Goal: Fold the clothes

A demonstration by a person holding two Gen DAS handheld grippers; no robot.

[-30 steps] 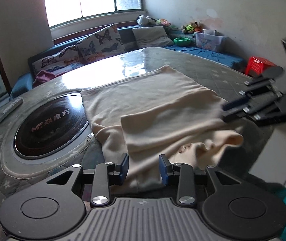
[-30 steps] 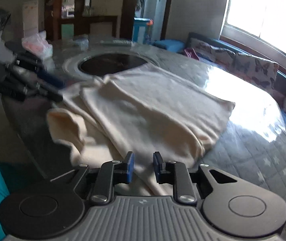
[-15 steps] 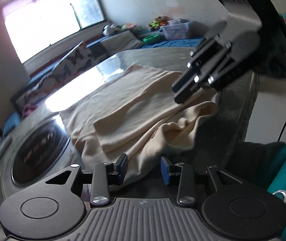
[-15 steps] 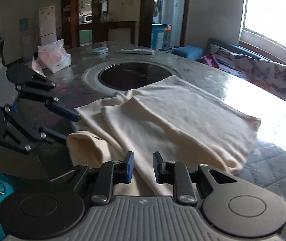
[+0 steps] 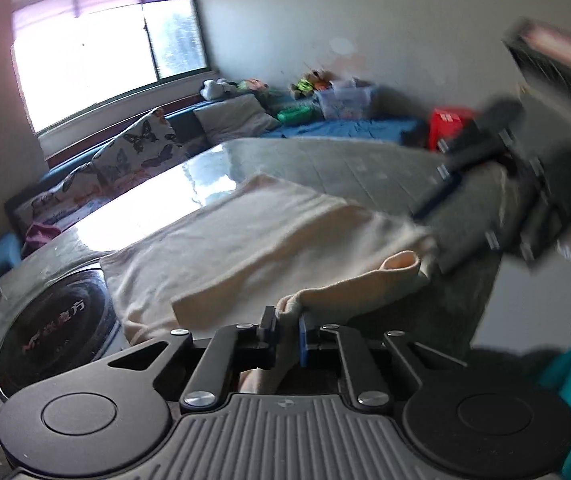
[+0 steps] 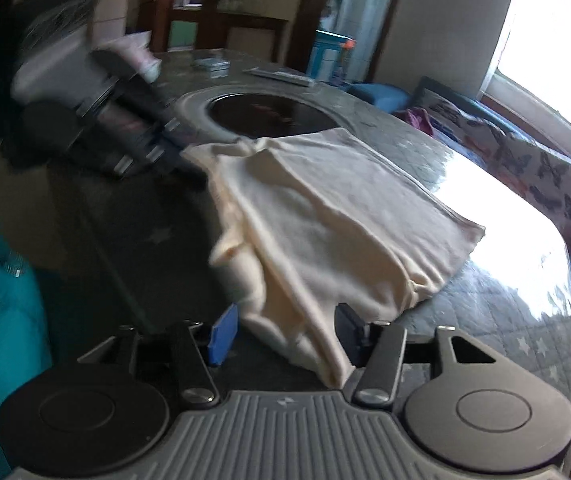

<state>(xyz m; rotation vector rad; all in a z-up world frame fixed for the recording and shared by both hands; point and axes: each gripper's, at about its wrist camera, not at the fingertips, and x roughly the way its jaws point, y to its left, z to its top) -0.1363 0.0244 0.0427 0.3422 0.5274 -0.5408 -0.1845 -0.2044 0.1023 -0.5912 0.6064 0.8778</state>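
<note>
A cream garment [image 5: 245,240] lies partly folded on the round table, one sleeve end [image 5: 401,264] sticking out at its near right. My left gripper [image 5: 286,330] is shut on a bunched near edge of the cloth. In the right wrist view the same garment [image 6: 325,208] drapes toward the camera. My right gripper [image 6: 285,334] stands wide open, with a hanging fold of the cloth between its fingers. Each gripper shows up blurred in the other's view: the right gripper [image 5: 485,176] at the garment's right edge, the left gripper [image 6: 141,132] at its far left corner.
The table [image 5: 365,168] has a grey quilted cover under glass and a round black inset [image 5: 57,336] beside the garment. A remote [image 6: 281,76] and a tissue pack [image 6: 137,56] lie at its far side. Sofa cushions [image 5: 141,148] line the window wall. A teal sleeve [image 6: 1,312] is close by.
The left gripper has closed on the garment's near edge. The right gripper has opened wide and come down around a hanging fold. Both views have swung.
</note>
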